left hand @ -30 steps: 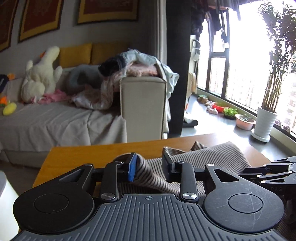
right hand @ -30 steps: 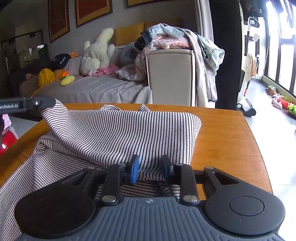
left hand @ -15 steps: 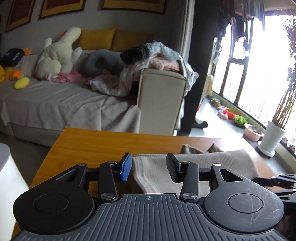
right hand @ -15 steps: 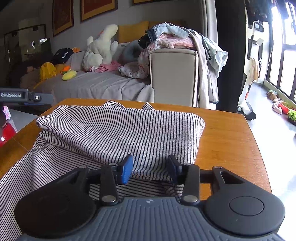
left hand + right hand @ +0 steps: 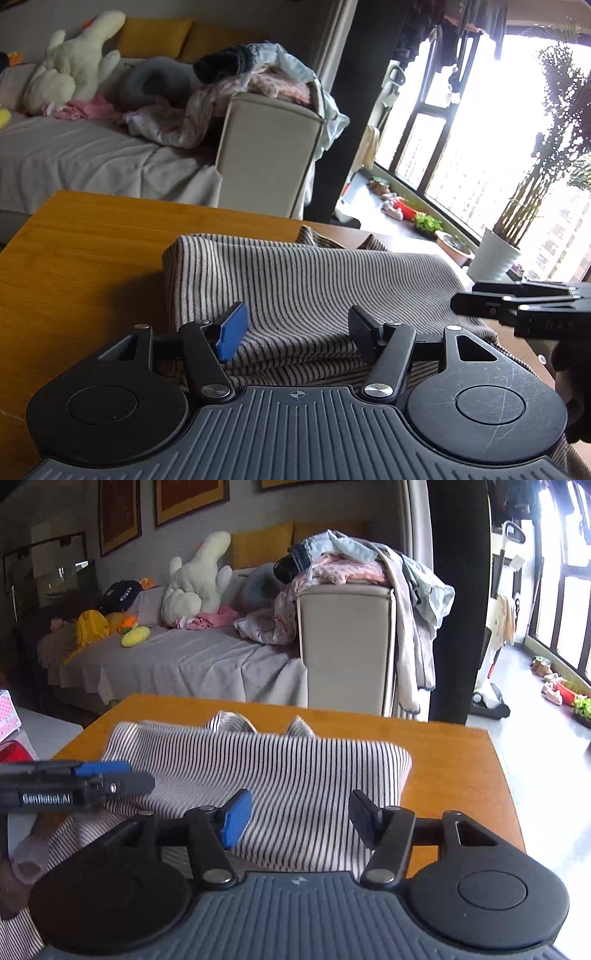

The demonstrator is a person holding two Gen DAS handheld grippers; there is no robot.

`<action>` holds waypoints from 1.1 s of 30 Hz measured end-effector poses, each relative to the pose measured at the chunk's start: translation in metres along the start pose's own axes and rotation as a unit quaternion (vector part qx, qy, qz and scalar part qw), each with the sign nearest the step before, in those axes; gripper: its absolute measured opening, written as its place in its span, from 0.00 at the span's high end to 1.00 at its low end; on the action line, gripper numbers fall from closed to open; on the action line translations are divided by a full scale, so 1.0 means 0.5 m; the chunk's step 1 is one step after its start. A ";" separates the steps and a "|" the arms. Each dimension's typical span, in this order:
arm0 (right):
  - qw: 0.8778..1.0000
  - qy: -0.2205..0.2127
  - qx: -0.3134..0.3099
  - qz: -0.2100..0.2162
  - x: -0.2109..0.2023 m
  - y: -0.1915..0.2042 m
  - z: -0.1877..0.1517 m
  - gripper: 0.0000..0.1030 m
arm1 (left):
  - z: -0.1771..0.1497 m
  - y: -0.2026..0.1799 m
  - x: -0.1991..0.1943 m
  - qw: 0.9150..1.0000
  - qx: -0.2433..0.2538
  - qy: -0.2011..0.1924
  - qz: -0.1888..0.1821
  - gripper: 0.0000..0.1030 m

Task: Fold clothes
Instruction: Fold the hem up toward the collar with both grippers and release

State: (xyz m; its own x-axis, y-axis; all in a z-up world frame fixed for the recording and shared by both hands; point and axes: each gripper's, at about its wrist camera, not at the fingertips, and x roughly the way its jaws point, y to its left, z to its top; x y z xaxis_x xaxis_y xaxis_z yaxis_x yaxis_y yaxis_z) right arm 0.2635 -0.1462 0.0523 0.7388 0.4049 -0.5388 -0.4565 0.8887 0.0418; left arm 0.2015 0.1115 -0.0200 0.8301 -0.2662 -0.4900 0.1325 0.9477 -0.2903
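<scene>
While both grippers hang low over the near edge of a wooden worktop (image 5: 454, 753), the left gripper (image 5: 295, 332) and the right gripper (image 5: 299, 818) each hold their fingers (image 5: 232, 331) spread wide, gripping nothing. Between and beneath them lies a striped shirt (image 5: 280, 768), folded over on itself into a thick band across the worktop, with more of its cloth trailing toward the near left edge. Beyond stands a sofa (image 5: 177, 661) draped in a grey sheet, with a white stuffed toy (image 5: 195, 583) on it and clothes (image 5: 354, 565) piled on its armrest. Farther right, a potted plant (image 5: 517, 221) stands by the bright windows.
</scene>
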 end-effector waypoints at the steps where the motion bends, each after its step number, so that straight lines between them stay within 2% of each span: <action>1: 1.000 -0.007 -0.010 -0.005 0.005 0.006 0.015 0.45 | -0.001 0.000 -0.001 1.000 0.001 -0.001 -0.001 0.33; 4: 1.000 -0.010 -0.004 -0.010 0.039 0.011 0.048 0.52 | -0.001 0.003 -0.003 1.000 -0.004 -0.001 -0.007 0.31; 6: 1.000 -0.005 0.002 -0.007 0.067 0.014 0.072 0.52 | 0.000 0.008 -0.004 1.000 -0.010 -0.002 -0.011 0.31; 9: 1.000 0.007 0.009 0.008 0.115 0.017 0.115 0.52 | -0.001 0.012 -0.005 1.000 -0.017 -0.004 -0.016 0.30; 11: 0.999 0.028 0.010 0.018 0.159 0.020 0.136 0.46 | -0.001 0.013 -0.005 1.000 -0.019 -0.005 -0.019 0.30; 15: 0.997 0.065 0.001 0.035 0.248 0.040 0.141 0.45 | -0.002 0.014 -0.005 1.000 -0.021 -0.006 -0.023 0.28; 17: 0.995 0.078 0.001 0.066 0.277 0.060 0.130 0.45 | -0.001 0.014 -0.003 0.999 -0.021 -0.006 -0.023 0.28; 27: 0.997 0.061 0.004 0.037 0.260 0.046 0.125 0.50 | 0.000 0.014 0.001 0.999 -0.025 -0.006 -0.028 0.26; 31: 0.998 0.062 0.022 0.017 0.229 -0.026 0.131 0.50 | 0.000 0.011 0.002 0.999 -0.022 -0.006 -0.026 0.25; 33: 0.997 0.077 0.017 0.016 0.229 -0.047 0.114 0.48 | 0.001 0.011 0.002 0.999 -0.021 -0.005 -0.026 0.24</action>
State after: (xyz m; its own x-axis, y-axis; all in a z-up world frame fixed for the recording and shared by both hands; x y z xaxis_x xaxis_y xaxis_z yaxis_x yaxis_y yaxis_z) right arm 0.3873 -0.1086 0.0377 0.6377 0.3969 -0.6601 -0.4592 0.8840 0.0879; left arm 0.2034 0.1162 -0.0218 0.8285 -0.3130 -0.4643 0.1533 0.9243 -0.3496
